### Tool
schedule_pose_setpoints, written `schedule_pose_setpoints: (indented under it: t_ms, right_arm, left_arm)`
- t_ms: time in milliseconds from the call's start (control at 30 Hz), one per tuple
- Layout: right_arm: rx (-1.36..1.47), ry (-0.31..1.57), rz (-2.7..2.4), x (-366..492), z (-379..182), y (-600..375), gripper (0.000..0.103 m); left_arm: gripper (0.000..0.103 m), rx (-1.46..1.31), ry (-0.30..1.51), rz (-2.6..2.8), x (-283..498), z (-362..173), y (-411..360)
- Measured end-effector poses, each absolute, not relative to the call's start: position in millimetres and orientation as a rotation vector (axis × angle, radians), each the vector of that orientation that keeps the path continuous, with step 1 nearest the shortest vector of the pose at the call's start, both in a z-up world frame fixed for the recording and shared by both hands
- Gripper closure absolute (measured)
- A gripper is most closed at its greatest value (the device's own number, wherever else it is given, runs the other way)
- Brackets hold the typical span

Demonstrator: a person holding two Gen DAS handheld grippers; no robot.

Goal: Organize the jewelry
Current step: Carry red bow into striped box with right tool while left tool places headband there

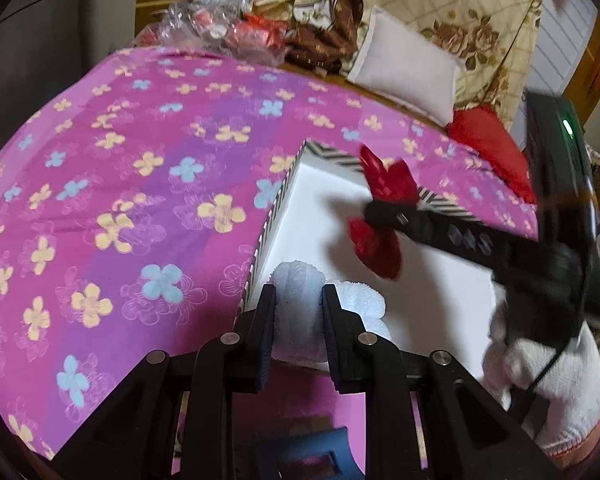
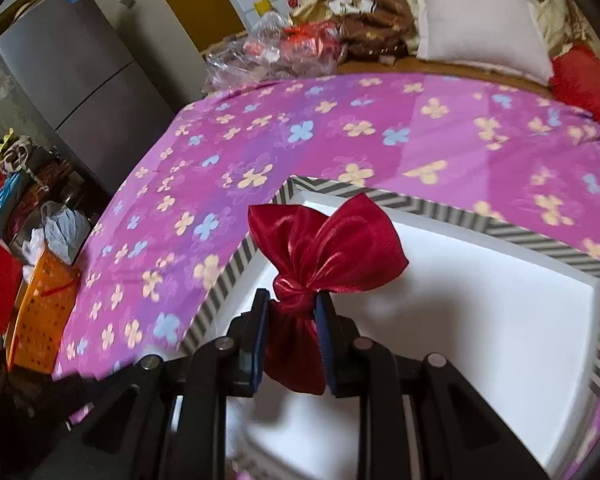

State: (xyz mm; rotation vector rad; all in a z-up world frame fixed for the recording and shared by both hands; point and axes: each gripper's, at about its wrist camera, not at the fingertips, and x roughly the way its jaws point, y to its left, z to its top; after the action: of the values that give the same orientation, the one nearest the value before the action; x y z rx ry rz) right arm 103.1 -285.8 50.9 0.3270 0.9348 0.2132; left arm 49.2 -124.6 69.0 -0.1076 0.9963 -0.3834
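A red satin pouch (image 2: 324, 252), tied at the neck, is pinched at that neck between the pads of the right hand-held gripper (image 2: 292, 312), its jaws closed down narrow on the fabric. It hangs above the white inside of an open shallow box (image 2: 500, 320) whose rim carries grey and white chevron stripes. From the left wrist view the same pouch (image 1: 384, 208) shows over the far right part of the box (image 1: 324, 200), clamped at the tip of the right hand-held gripper (image 1: 384, 210) reaching in from the right.

The left hand-held gripper (image 1: 298, 300) is closed on a white terry cloth (image 1: 300, 280) at the near left corner of the box; more of the cloth spills to the right of its fingers.

The box lies on a pink and purple bedsheet (image 1: 120, 168) printed with yellow and blue flowers. At the far side of the bed are a white pillow (image 1: 404, 68), a red cushion (image 1: 496, 152), crumpled clear plastic (image 1: 196, 24) and floral bedding (image 1: 472, 20). In the right wrist view a grey fridge (image 2: 72, 76) stands to the left, with an orange basket (image 2: 40, 320) on the floor nearer.
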Motion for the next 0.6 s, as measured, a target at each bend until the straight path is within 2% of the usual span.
schedule_pose_setpoints:
  t_ms: [400, 500, 600]
  right_arm:
    - [0.337, 1.008, 0.198, 159, 12, -266, 0.079]
    - [0.389, 1.011, 0.211, 157, 8, -267, 0.067]
    - [0.429, 0.992, 0.209, 147, 12, -275, 0.066]
  left_arm:
    - [0.08, -0.095, 1.041, -0.351, 66, 45, -127]
    - [0.079, -0.108, 1.04, -0.36, 65, 43, -126]
    - [0.073, -0.106, 1.033, -0.368, 64, 45, -127]
